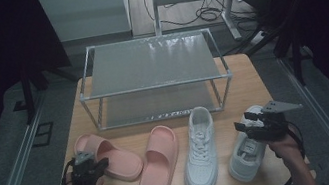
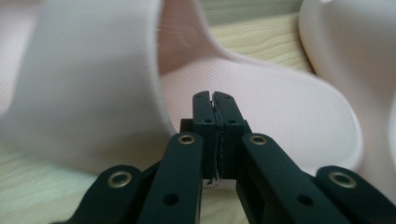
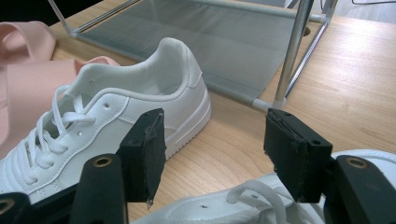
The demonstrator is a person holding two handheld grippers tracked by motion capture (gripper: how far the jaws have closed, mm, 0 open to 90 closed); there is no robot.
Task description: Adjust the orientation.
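Two pink slides and two white sneakers lie in a row on the wooden table [image 1: 247,83]. My left gripper [image 1: 104,163] is shut with nothing between its jaws, its tips just over the near end of the left pink slide [image 1: 115,157]. In the left gripper view the closed tips [image 2: 215,97] sit in front of that slide's footbed [image 2: 285,107], its wide strap [image 2: 84,84] to the left. My right gripper [image 1: 241,126] hangs open above the right white sneaker [image 1: 244,157]. Between its spread jaws [image 3: 212,135] I see bare table, with the left white sneaker [image 3: 116,107] beyond.
A two-shelf metal shoe rack [image 1: 152,64] stands at the back of the table, its leg [image 3: 289,60] close ahead of the right gripper. The second pink slide [image 1: 159,164] and the left white sneaker [image 1: 200,150] lie between the two grippers.
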